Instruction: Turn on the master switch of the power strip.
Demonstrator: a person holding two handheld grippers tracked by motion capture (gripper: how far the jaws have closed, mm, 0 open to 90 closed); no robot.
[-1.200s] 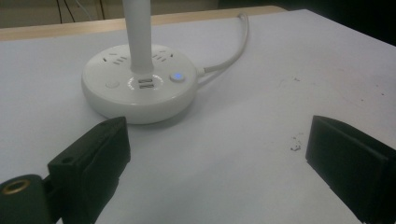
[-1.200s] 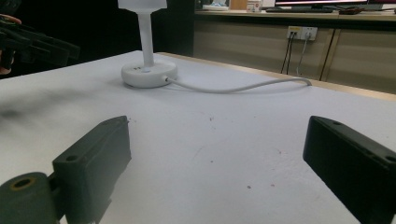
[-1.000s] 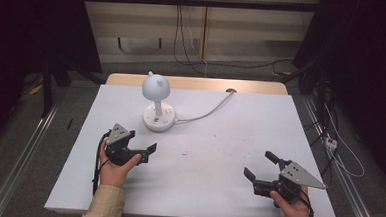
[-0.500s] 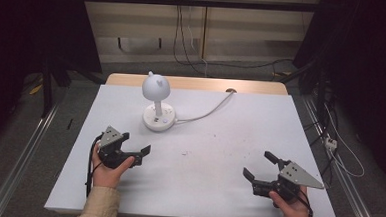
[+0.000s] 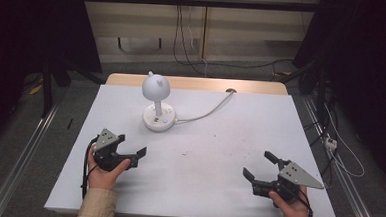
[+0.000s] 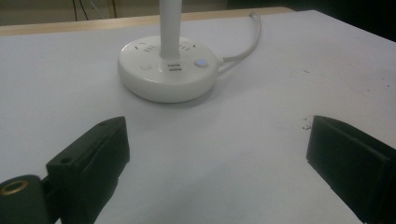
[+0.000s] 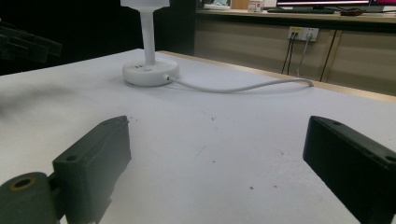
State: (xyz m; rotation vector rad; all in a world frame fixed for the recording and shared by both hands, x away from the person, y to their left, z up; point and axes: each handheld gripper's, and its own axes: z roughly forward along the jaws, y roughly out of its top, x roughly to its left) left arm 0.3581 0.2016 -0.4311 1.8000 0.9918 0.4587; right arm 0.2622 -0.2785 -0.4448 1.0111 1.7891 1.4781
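Here the left gripper [image 5: 129,153] sits near the white table's [image 5: 217,190] left edge with its jaws spread wide on nothing, aimed across bare surface toward the desk lamp [image 5: 157,104]. The lamp stands upright at the rear left, its stem vertical on a round base, and its white cord [image 5: 206,111] runs right and back to the far edge. At the front right corner the right gripper [image 5: 263,166] also gapes wide and empty, with open tabletop between the two.
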